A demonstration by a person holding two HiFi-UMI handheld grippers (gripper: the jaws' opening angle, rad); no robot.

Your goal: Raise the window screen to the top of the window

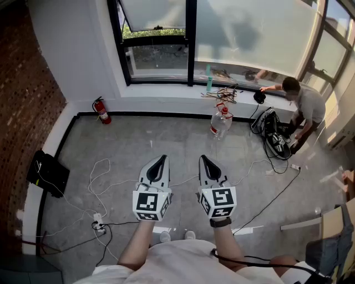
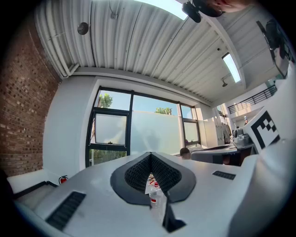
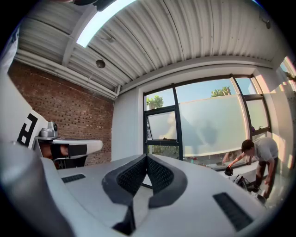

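The window (image 1: pixel 191 39) with a black frame fills the far wall. A frosted screen (image 1: pixel 255 33) covers its large right pane and another (image 1: pixel 152 14) covers the upper part of the small left pane (image 2: pixel 109 132). Clear glass shows below both. My left gripper (image 1: pixel 157 165) and right gripper (image 1: pixel 207 165) are held side by side at waist height, well back from the window, pointing level toward it. Both are shut with nothing between the jaws. The right gripper view shows the screened panes (image 3: pixel 212 125) ahead.
A person (image 1: pixel 302 105) crouches at the sill on the right beside a black bag (image 1: pixel 274 136). A large water bottle (image 1: pixel 220 123) stands on the floor ahead, a red fire extinguisher (image 1: pixel 102 111) at the left wall. Cables and a power strip (image 1: pixel 99 222) lie on the floor.
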